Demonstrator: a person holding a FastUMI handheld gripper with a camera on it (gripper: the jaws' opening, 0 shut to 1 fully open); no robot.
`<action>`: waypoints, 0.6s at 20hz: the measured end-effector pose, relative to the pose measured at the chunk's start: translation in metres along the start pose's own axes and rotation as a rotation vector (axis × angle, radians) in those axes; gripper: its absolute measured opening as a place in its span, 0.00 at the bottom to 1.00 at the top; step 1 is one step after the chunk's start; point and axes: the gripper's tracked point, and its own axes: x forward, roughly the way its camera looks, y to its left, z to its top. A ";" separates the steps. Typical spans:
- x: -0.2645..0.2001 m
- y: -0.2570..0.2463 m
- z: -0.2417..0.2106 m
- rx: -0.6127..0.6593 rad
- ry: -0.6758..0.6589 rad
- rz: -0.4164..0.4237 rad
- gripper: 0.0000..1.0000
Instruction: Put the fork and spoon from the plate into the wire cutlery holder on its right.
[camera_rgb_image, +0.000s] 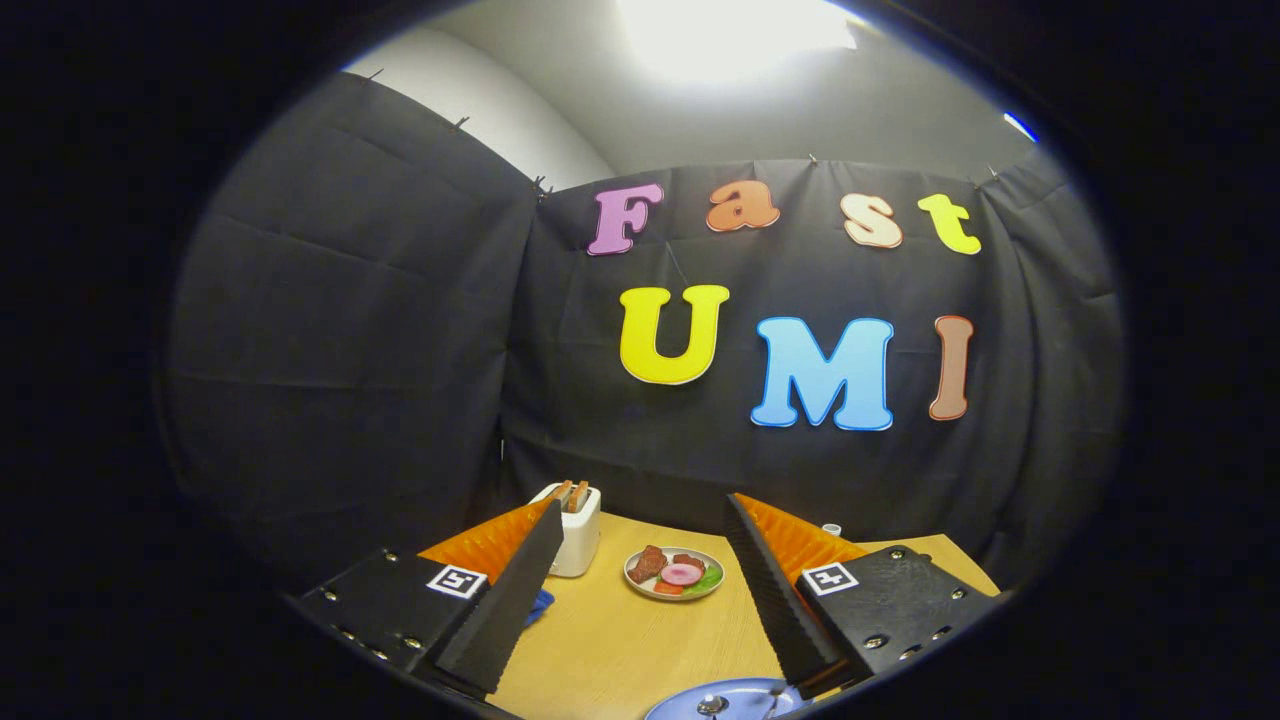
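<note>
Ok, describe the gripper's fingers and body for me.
The gripper has two long black fingers with ribbed inner pads, backed by orange ridged plastic. Each sits on a black block studded with silver screws, bearing a square black-and-white marker tag. No cables or sleeves are visible.

The round blue plate lies flat on the pale wooden table, low between the gripper's two wide-apart black fingers, at about six o'clock from the open gap. Only its far rim shows. On it rest small shiny metal cutlery parts; fork and spoon cannot be told apart here.
</note>
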 end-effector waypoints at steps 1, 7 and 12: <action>0.000 0.000 -0.001 -0.001 0.004 -0.001 0.99; -0.002 -0.008 -0.005 -0.003 0.018 -0.037 0.99; -0.008 -0.021 -0.004 0.002 0.024 -0.087 0.99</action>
